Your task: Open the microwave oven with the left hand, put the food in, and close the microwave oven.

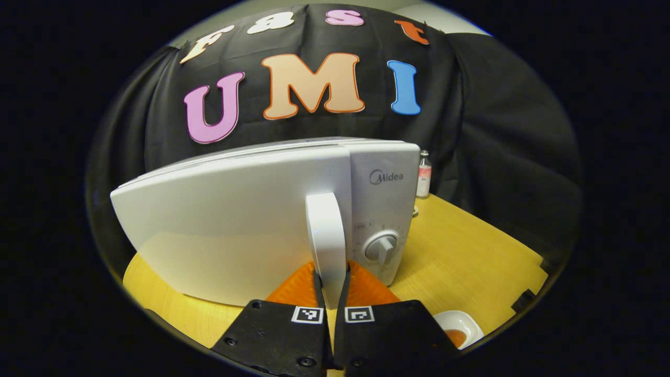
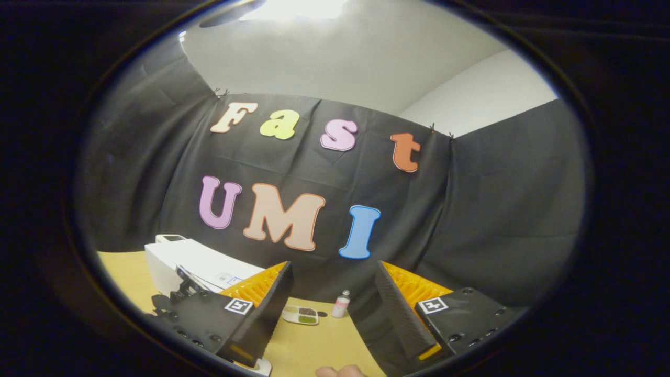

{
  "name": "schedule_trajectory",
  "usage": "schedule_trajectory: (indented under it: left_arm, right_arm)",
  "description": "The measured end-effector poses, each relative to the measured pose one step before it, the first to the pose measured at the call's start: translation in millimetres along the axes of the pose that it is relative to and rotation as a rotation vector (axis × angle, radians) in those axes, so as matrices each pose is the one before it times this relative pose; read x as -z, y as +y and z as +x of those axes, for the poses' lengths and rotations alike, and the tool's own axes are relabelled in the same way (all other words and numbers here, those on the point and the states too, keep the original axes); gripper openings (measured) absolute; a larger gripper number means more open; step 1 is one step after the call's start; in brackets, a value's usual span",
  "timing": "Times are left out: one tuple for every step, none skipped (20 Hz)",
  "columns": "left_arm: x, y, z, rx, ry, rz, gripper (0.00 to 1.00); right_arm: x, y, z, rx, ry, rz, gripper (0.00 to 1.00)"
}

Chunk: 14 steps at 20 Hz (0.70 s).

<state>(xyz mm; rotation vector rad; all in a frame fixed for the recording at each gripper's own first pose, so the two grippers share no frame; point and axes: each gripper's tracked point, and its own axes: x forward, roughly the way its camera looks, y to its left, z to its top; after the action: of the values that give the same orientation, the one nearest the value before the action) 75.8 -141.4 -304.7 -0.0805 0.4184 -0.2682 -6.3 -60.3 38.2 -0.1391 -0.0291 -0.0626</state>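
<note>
The white microwave (image 1: pixel 235 230) stands on the wooden table (image 1: pixel 471 246), close in front of me in the left gripper view. My left gripper (image 1: pixel 330 293) is shut on its upright white door handle (image 1: pixel 325 235), one black finger on each side. I cannot tell whether the door is ajar. A white bowl of orange food (image 1: pixel 459 327) sits on the table at the lower right. In the right gripper view my right gripper (image 2: pixel 332 324) is held high and open, with nothing between its fingers. The microwave (image 2: pixel 193 267) lies to its lower left.
A small pink-labelled bottle (image 1: pixel 424 175) stands behind the microwave's right side, and the same bottle (image 2: pixel 341 303) appears beside a small white tray (image 2: pixel 300 314) with compartments. The microwave's knob (image 1: pixel 382 247) is right of the handle. Part of a hand (image 2: pixel 340 372) shows at the bottom edge.
</note>
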Motion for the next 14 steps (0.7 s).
schedule_trajectory:
  left_arm:
    - [-0.46, -0.32, -15.88, 0.00410, -0.02345, 0.01063, 0.01]
    - [8.50, 0.46, -17.94, 0.00214, 0.01419, 0.01014, 0.00]
    - [6.65, 1.60, -18.51, 0.00449, 0.00185, 0.00168, 0.01]
    - [6.40, 4.12, -16.99, 0.00347, 0.01095, -0.01107, 0.01]
    - [9.38, 5.35, -18.06, -0.00571, 0.02003, -0.01984, 0.01]
    - [4.65, 6.18, -17.54, -0.01357, 0.00654, -0.00703, 0.01]
    - [6.02, 7.26, -17.70, -0.02016, 0.00766, 0.00249, 0.01]
    - [6.56, 9.11, -15.20, -0.02314, 0.01213, 0.00495, 0.01]
    - [6.36, 11.72, -14.18, -0.02352, 0.01104, -0.00145, 0.01]
    - [6.50, 11.81, -12.98, -0.02376, 0.01104, -0.01290, 0.01]
    - [6.35, 12.19, -12.31, -0.02553, 0.00688, -0.01781, 0.01]
    - [3.66, 11.55, -9.42, -0.02257, -0.00056, -0.00608, 0.01]
    - [4.24, 9.43, -6.34, -0.01935, 0.00625, 0.01435, 0.01]
    - [4.33, 9.79, -6.58, -0.01456, 0.01482, 0.00764, 0.01]
  right_arm:
    - [-0.12, -1.52, 1.60, 0.00556, -0.00737, 0.00957, 0.97]
    - [1.79, -1.70, 2.06, 0.00088, -0.00290, 0.00516, 0.97]
    - [2.35, 1.30, 1.89, -0.00498, 0.00093, 0.00364, 0.97]
    - [3.98, 4.38, 1.75, -0.01425, 0.00461, 0.00388, 0.97]
    - [2.57, 4.75, 3.69, -0.01555, 0.00212, 0.00061, 0.97]
    - [1.30, 2.61, 4.34, -0.01187, -0.00215, -0.00237, 0.97]
    - [-1.11, 4.78, 2.75, -0.01406, -0.00530, 0.00219, 0.98]
    - [0.08, 5.62, 1.65, -0.01665, -0.00167, 0.00678, 0.97]
    - [2.36, 5.34, 0.94, -0.01978, 0.00331, 0.00759, 0.97]
    - [2.18, 6.98, 1.04, -0.01797, 0.00456, 0.00691, 0.97]
    - [3.58, 7.13, 1.93, -0.01652, 0.00621, 0.00664, 0.97]
    - [4.62, 8.45, 2.65, -0.01441, 0.00717, 0.00706, 0.97]
    - [3.89, 8.31, 2.14, -0.01187, 0.00743, 0.00550, 0.97]
    - [2.07, 8.12, 2.09, -0.00793, 0.00073, 0.00344, 0.97]
